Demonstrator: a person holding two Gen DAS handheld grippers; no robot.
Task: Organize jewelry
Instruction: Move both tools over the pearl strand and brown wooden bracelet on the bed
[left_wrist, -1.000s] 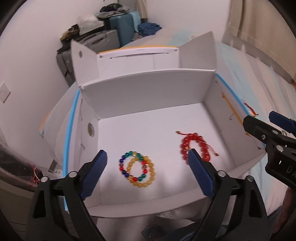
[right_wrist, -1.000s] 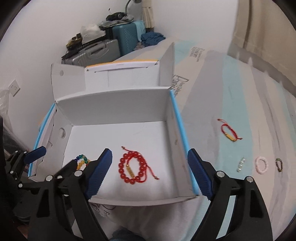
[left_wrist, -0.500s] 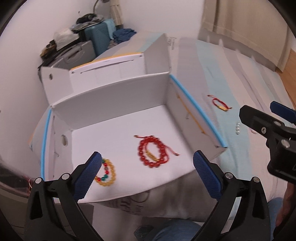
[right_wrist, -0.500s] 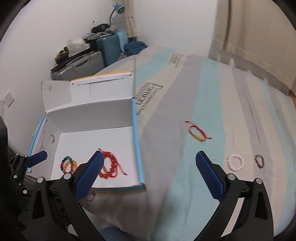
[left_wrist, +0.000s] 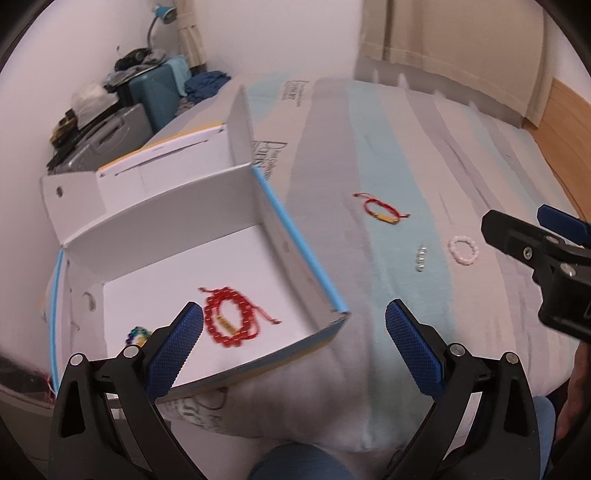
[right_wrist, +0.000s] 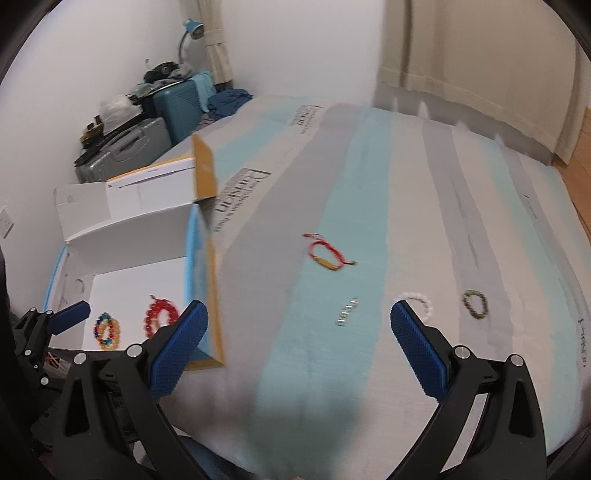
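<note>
An open white box (left_wrist: 295, 236) (right_wrist: 122, 225) sits at the mattress's left end. A red bead bracelet (left_wrist: 231, 321) (right_wrist: 160, 317) and a multicoloured bead bracelet (left_wrist: 138, 332) (right_wrist: 107, 330) lie inside it. On the mattress lie a red cord bracelet with a gold bar (left_wrist: 382, 210) (right_wrist: 328, 254), a small silver bead strand (left_wrist: 421, 254) (right_wrist: 347, 314), a white bead bracelet (left_wrist: 463, 249) (right_wrist: 419, 301) and a dark bead bracelet (right_wrist: 476, 302). My left gripper (left_wrist: 295, 339) is open and empty over the box's right corner. My right gripper (right_wrist: 299, 336) is open and empty above the mattress near the silver strand.
Suitcases and piled clothes (right_wrist: 159, 114) stand against the far wall behind the box, with a blue lamp (right_wrist: 194, 29). A curtain (right_wrist: 480, 66) hangs on the right. The striped mattress (right_wrist: 443, 206) stretches right of the box. The right gripper shows in the left wrist view (left_wrist: 543, 251).
Both grippers have swung right, away from over the box toward the mattress. The loose bracelets on the mattress have come into view. Both stay open and empty.
</note>
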